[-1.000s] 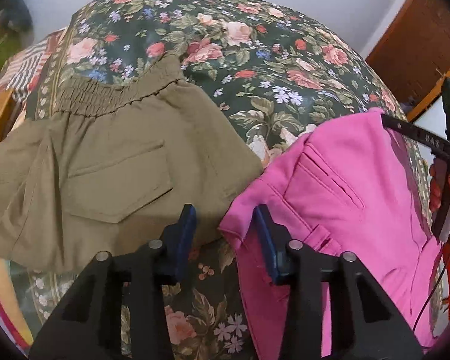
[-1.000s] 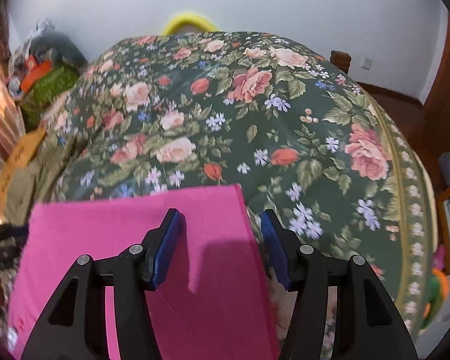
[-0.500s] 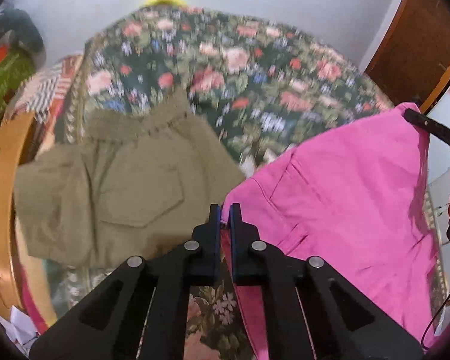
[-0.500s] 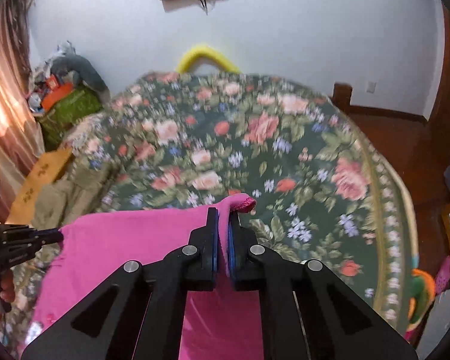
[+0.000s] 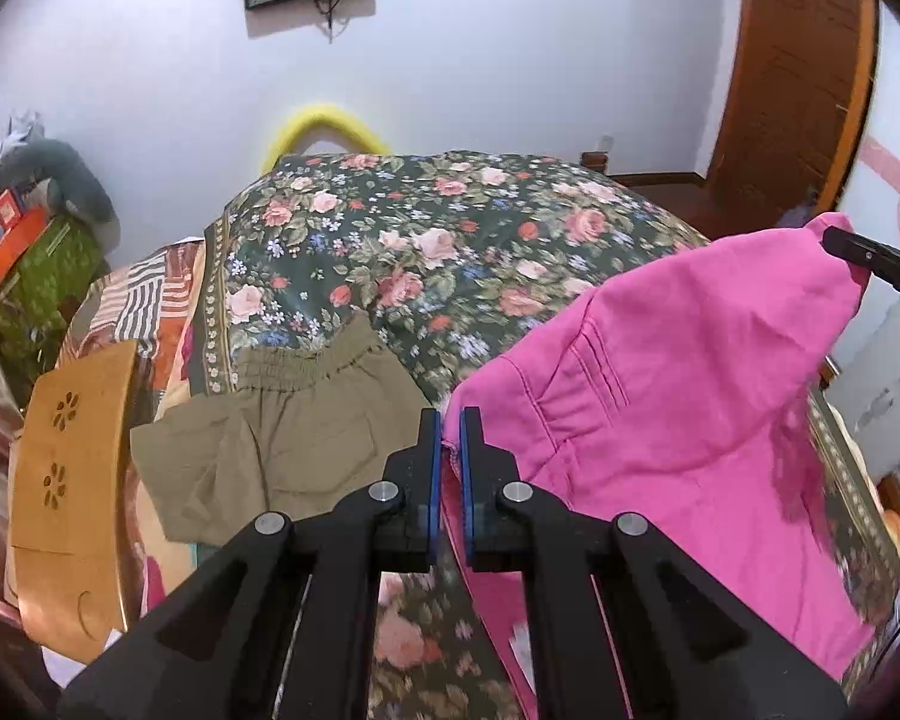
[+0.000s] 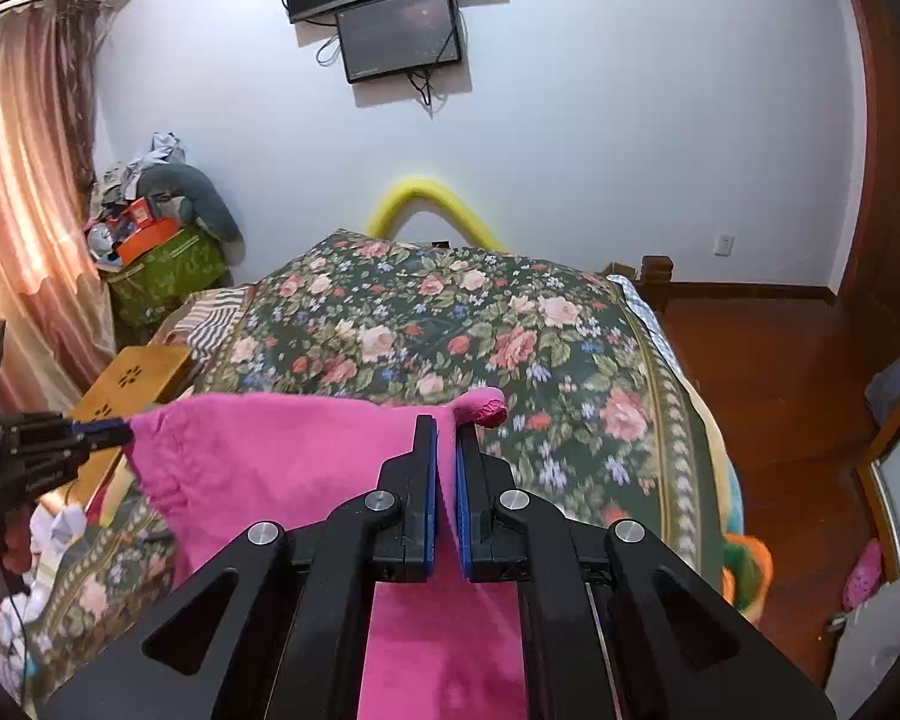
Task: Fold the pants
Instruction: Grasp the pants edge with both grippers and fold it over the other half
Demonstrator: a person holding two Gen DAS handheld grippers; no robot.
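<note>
1. A bed point(image 5: 450, 240) with a floral cover filled mid-frame; white wall behind, two dark screens point(image 6: 390, 0) at upper centre, wooden floor at right.
2. The left tool point(image 5: 448, 420) was clamped tight on one edge of the pink pants point(image 5: 690, 390); the right tool point(image 6: 445, 426) was pinched on the other edge, the cloth stretched between them above the bed.
3. Two pants in all: pink at right, olive pants point(image 5: 282, 420) flat at centre-left. One wooden board point(image 5: 66, 480) at left.
</note>
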